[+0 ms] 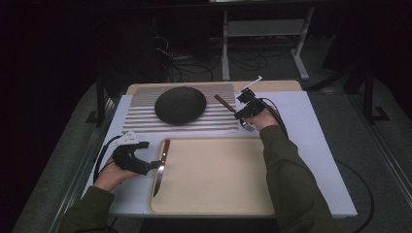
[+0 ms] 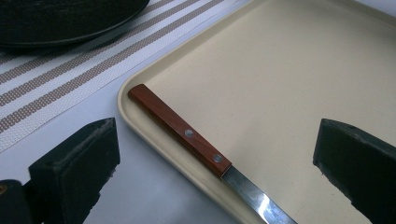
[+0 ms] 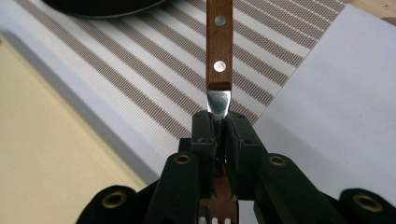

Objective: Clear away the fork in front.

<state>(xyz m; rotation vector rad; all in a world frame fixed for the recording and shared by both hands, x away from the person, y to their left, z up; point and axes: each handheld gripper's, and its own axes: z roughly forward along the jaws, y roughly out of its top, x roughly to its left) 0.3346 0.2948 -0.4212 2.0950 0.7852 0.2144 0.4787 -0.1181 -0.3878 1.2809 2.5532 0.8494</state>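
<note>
We are holding a fork (image 3: 218,56) tight in our right tool (image 3: 218,122), over the mat (image 1: 145,119) at 1 o'clock. Our left tool (image 2: 215,158) is gaping open around the knife (image 2: 180,129), on the tray (image 1: 218,194) edge at 9 o'clock.

I see a table (image 1: 318,145) with a pale grey-white top and a bare wooden strip (image 1: 272,85) showing at its far edge. Directly on the table lie two flat things. On the far side there is a striped placemat (image 1: 141,116), with white and brown bands, and its near edge runs just beside the second thing. This is a beige tray (image 1: 218,177) with rounded corners, which covers the near middle of the table and reaches almost to the near edge. To the right of both, the top stays bare.
</note>
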